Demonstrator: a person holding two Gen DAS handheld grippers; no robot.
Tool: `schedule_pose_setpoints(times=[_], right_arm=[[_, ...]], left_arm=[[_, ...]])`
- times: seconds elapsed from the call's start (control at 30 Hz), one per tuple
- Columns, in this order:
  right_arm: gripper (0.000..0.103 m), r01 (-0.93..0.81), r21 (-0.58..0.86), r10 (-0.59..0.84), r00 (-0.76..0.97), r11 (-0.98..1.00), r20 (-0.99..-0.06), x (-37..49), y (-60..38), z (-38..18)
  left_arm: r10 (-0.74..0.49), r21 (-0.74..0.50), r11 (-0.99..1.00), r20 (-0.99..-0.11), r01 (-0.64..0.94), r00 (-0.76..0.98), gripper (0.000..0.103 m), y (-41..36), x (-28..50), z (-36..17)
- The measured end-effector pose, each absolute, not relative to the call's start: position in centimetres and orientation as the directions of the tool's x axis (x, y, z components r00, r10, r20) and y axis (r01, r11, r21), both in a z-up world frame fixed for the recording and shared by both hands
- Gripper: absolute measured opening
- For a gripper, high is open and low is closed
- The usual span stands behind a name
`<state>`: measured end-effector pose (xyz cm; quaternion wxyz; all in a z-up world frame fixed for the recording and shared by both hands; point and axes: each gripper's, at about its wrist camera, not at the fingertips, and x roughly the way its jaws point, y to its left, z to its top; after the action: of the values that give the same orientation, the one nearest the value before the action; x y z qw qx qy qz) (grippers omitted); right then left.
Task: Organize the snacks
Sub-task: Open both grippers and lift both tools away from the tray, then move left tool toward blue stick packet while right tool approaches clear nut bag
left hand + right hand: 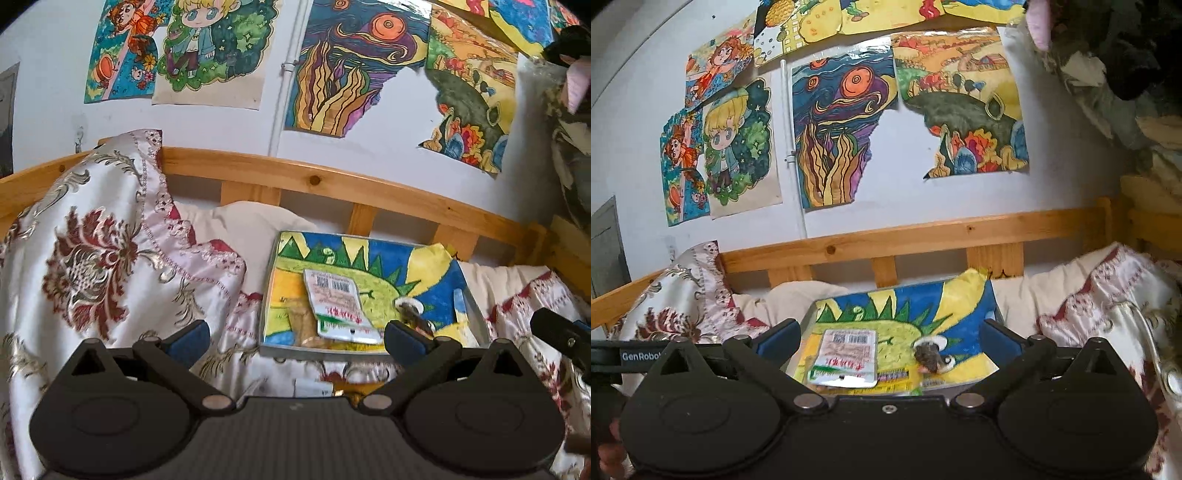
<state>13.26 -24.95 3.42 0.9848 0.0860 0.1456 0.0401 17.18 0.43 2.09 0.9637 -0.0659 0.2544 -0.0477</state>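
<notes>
A shallow grey box (267, 291) lined with a colourful dinosaur drawing lies on the bed. A flat snack packet (338, 306) with a barcode lies in it, over a yellowish packet (301, 325). A small brownish snack (408, 308) sits to its right. My left gripper (295, 338) is open and empty, just short of the box's near edge. In the right wrist view the box (809, 317), the packet (847, 354) and the small snack (927, 356) lie just ahead of my right gripper (890, 338), which is open and empty.
A floral satin quilt (99, 251) is heaped at the left and covers the bed. A wooden bed rail (314, 181) runs behind the box, below a wall of drawings. More packets (314, 387) peek out by the box's near edge. The right gripper's tip (557, 332) shows at the right.
</notes>
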Motion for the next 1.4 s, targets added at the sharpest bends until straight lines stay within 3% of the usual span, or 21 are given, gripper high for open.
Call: schedule_pose_setpoints(times=[0.37, 1.4], right_arm=[[0.102, -0.024, 0.221, 0.102, 0.933, 0.975, -0.346, 9.0, -25.2, 2.7], [0.102, -0.045, 0.12, 0.103, 0.838, 0.992, -0.536, 6.2, -22.3, -0.3]], left_arm=[[-0.126, -0.12, 0.99, -0.5, 0.075, 0.857, 0.102, 0.5, 13.0, 1.4], [-0.031, -0.043, 0.999, -0.642, 0.005, 0.766, 0.102, 1.4, 9.5, -0.7]])
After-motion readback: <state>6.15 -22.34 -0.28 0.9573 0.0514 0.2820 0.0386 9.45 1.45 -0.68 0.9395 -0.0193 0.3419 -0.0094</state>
